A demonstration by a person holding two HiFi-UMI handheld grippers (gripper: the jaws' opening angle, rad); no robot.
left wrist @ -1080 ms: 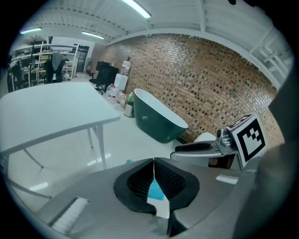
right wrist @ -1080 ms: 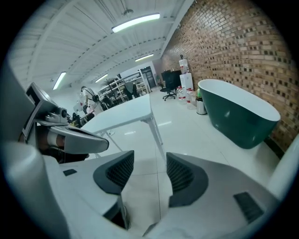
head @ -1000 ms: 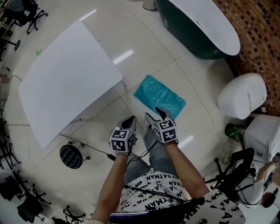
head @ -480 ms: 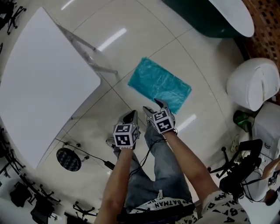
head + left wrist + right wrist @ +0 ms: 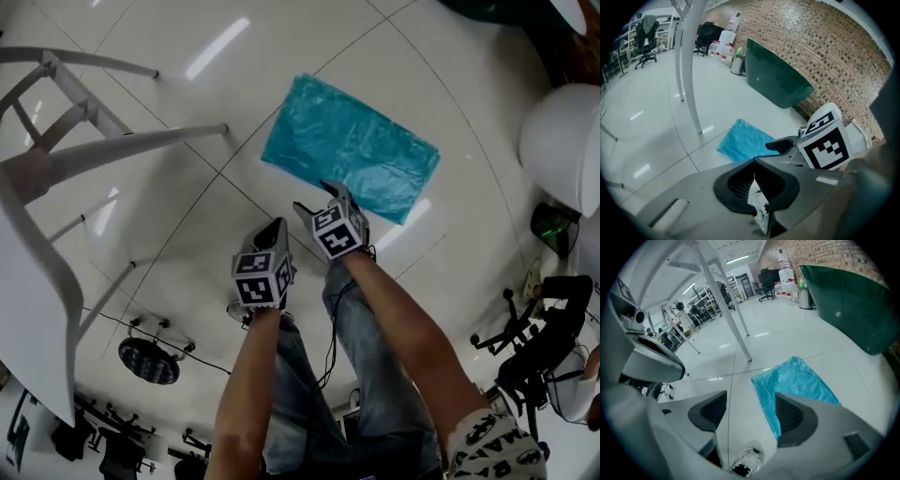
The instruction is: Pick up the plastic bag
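Plastic bag [image 5: 352, 150] now nearer: right gripper [image 5: 323, 200] jaws spread to straddle its edge; left gripper [image 5: 276, 231] jaws together, idle.

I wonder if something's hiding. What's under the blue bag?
The plastic bag lies flat on the shiny tiled floor. Only floor shows around it; anything beneath is covered by the bag.

There was one turquoise plastic bag [image 5: 350, 150] and one white table [image 5: 33, 281]. The grippers were two, the left gripper [image 5: 276, 234] and the right gripper [image 5: 319, 200], and each of them carried one marker cube [image 5: 261, 278], so two cubes in total. In the left gripper view there was also one dark green tub [image 5: 780, 84] and one white rounded shell [image 5: 826, 114].
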